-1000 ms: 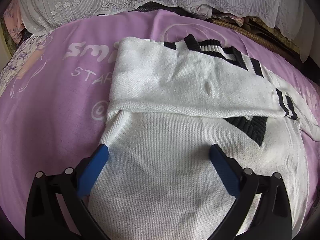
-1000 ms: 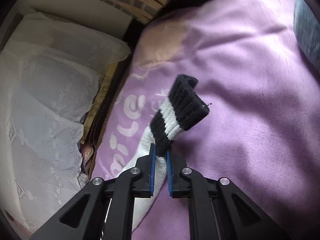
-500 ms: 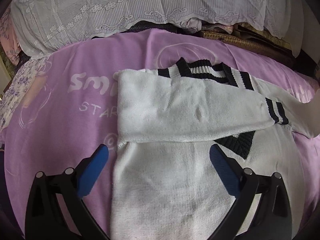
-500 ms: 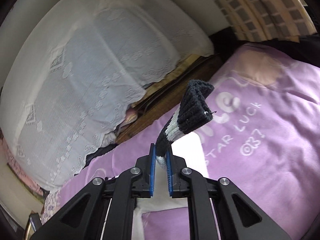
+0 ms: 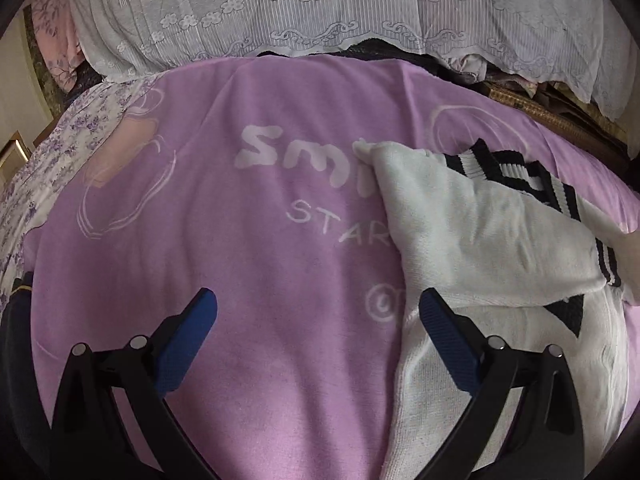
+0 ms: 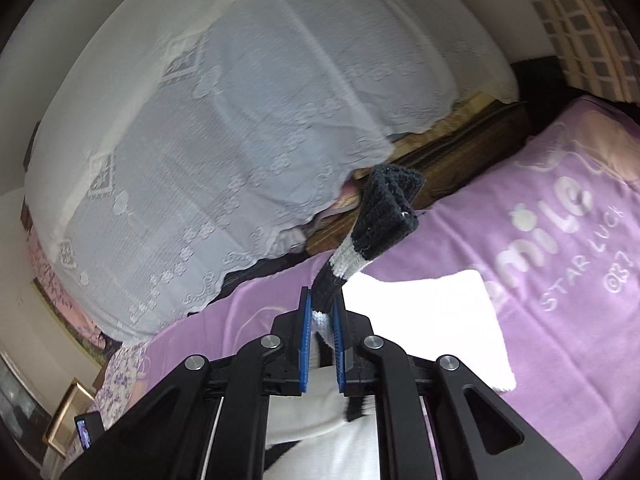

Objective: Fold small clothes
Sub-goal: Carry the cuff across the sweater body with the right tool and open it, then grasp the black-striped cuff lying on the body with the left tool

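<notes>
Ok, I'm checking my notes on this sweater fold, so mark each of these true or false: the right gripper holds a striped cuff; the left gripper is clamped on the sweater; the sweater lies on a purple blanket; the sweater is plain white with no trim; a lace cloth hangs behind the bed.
1. The right gripper holds a striped cuff. True.
2. The left gripper is clamped on the sweater. False: it is open and holds nothing.
3. The sweater lies on a purple blanket. True.
4. The sweater is plain white. False: it has black stripes at collar and cuffs.
5. A lace cloth hangs behind the bed. True.
</notes>
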Demonstrator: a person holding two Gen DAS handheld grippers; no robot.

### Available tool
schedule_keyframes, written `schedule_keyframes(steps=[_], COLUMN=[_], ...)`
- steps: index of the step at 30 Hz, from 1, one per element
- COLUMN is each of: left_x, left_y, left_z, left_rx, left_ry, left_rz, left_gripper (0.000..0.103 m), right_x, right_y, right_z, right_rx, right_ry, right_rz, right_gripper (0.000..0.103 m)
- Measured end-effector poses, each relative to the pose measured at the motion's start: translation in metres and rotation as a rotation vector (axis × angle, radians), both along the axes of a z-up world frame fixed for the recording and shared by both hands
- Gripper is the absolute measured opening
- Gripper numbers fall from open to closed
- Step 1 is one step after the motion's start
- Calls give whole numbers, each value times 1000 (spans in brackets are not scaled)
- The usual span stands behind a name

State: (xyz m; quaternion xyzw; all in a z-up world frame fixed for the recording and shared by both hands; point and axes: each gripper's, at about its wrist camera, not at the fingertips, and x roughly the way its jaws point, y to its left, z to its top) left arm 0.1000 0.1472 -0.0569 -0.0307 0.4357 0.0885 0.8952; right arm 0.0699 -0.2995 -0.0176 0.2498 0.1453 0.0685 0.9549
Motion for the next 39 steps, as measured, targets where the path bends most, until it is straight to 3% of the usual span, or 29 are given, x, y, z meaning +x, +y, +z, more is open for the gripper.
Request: schedule_keyframes(steps=[4, 12, 19, 22, 24, 25, 26, 27, 31, 35, 39], left_x=[-2, 1, 6, 8, 9, 10, 11, 11, 11, 6, 2], left_y=[3, 16, 36, 42, 44, 44, 44, 43, 40, 32, 13], left_z=[3, 5, 2, -1, -3, -4, -6, -7, -7, -2, 5], left_rx=[26, -20, -65, -86, -91, -90, -86, -80, -62, -79, -215], left_ry=[-27, -26, -23, -15, -10, -6, -2, 0, 3, -3, 13], left_rz=[21, 48, 99, 112, 116, 116, 115, 115, 112, 73, -61], left_gripper=[99, 99, 99, 99, 99, 99, 99, 99, 99, 99, 99], right_x=[8, 26, 44, 57, 67, 70, 74, 73, 53, 34, 18], right_y=[43, 130, 199, 232, 255, 263, 272, 277, 273, 229, 168], right_z=[7, 5, -23, -44, -66, -77, -88, -95, -87, -67, -58], right_rx=[-40, -115, -208, -301, -384, -419, -448, -459, -475, -421, -370], right_ry=[-6, 23, 95, 165, 254, 303, 357, 383, 328, 289, 252], right_rz=[53, 179, 271, 308, 365, 403, 450, 491, 533, 530, 425], right_gripper=[10, 11, 11, 11, 14, 21, 36, 40, 42, 46, 50])
